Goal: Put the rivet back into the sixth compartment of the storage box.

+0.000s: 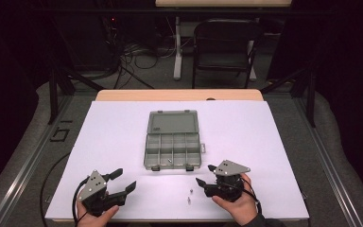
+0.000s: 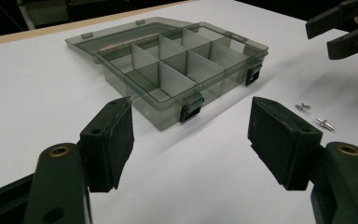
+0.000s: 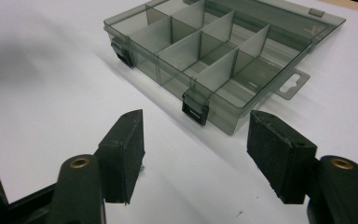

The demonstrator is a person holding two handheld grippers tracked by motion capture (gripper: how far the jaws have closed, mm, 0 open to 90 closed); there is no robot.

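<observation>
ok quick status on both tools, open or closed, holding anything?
Left tool: open, holding nothing.
Right tool: open, holding nothing.

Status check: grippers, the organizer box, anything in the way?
Left gripper open, empty. Right gripper open, empty. Organizer box lid open. Two small screws loose on table; path unobstructed.

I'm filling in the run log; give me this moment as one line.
left gripper: open, empty | right gripper: open, empty | organizer box: lid open | screws: loose on table, near right gripper
</observation>
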